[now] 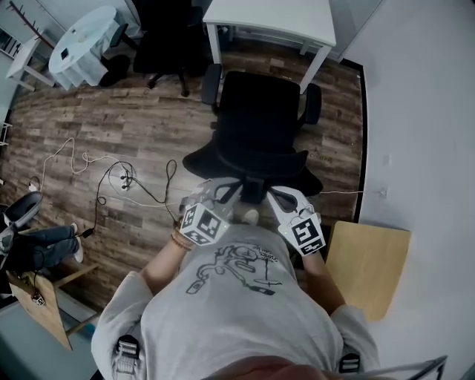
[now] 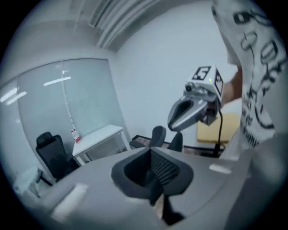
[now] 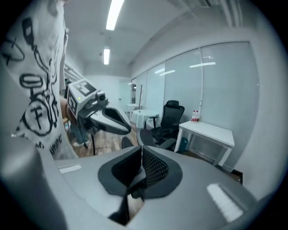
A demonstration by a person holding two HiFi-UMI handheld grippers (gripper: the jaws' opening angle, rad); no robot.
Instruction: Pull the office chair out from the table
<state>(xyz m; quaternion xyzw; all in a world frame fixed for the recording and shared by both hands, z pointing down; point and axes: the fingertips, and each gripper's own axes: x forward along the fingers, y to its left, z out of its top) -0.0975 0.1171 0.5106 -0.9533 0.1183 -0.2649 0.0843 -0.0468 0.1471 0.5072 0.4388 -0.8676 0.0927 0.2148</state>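
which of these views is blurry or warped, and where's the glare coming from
Head view: sharp and evenly lit, slight wide-angle bend, office chair crisp. Left gripper view: heavy fisheye with dark corners, soft throughout, the left gripper's tongs up close most blurred. Right gripper view: same fisheye, a little sharper; ceiling light strips blow out white and reflect in the glass wall.

We hold left gripper [image 1: 215,196] and right gripper [image 1: 283,199] side by side. Black office chair [image 1: 260,119] just ahead of both, contact unclear. White table [image 1: 271,18] beyond chair. Floor cables [image 1: 122,178] left of left gripper.
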